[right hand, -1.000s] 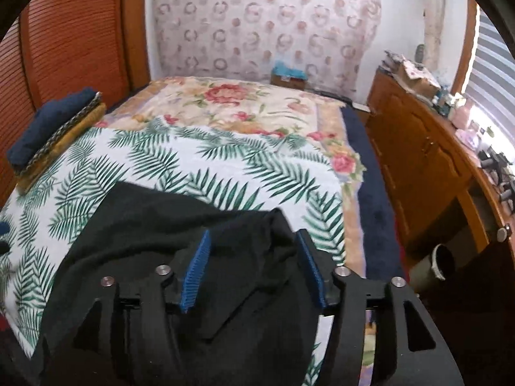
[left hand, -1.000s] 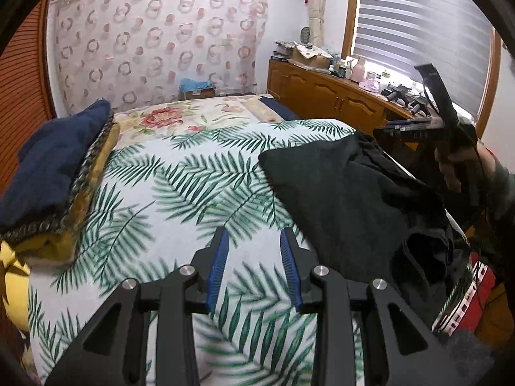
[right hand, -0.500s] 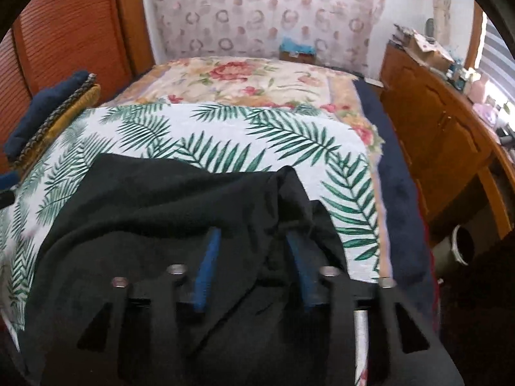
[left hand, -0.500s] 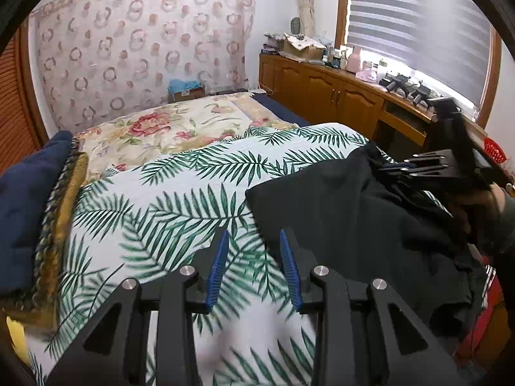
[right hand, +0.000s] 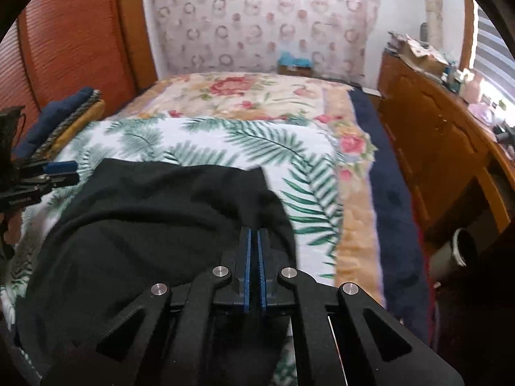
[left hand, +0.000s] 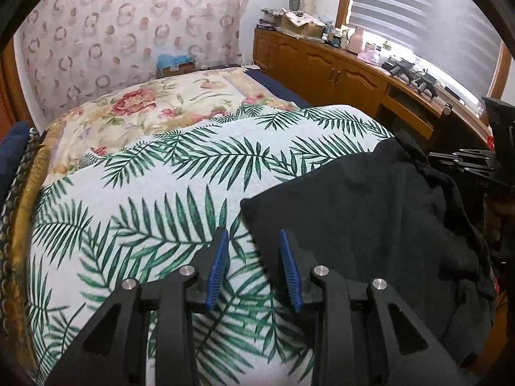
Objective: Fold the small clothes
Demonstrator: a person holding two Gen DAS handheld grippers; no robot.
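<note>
A black garment (left hand: pixel 370 212) lies crumpled on the right side of the palm-leaf bedspread (left hand: pixel 167 193). My left gripper (left hand: pixel 254 238) hovers open at the garment's near-left corner, and its blue pads press on nothing. In the right wrist view the same garment (right hand: pixel 145 225) fills the lower left. My right gripper (right hand: pixel 253 234) stands shut on a raised fold near its right edge. The left wrist view shows the right gripper (left hand: pixel 463 160) at the far right, where the cloth bunches. At the left edge of the right wrist view I see the left gripper (right hand: pixel 61 170).
A folded stack of navy and yellow bedding (right hand: pixel 64 119) lies along the bed's left side by the wooden headboard (right hand: pixel 70 32). A floral quilt (left hand: pixel 145 109) covers the far end. A cluttered wooden cabinet (left hand: pixel 338 74) runs along the right under the window blind.
The right gripper's jaws have shut on a fold of the black garment. The left gripper has moved right across the bedspread to the garment's near-left corner, its opening unchanged.
</note>
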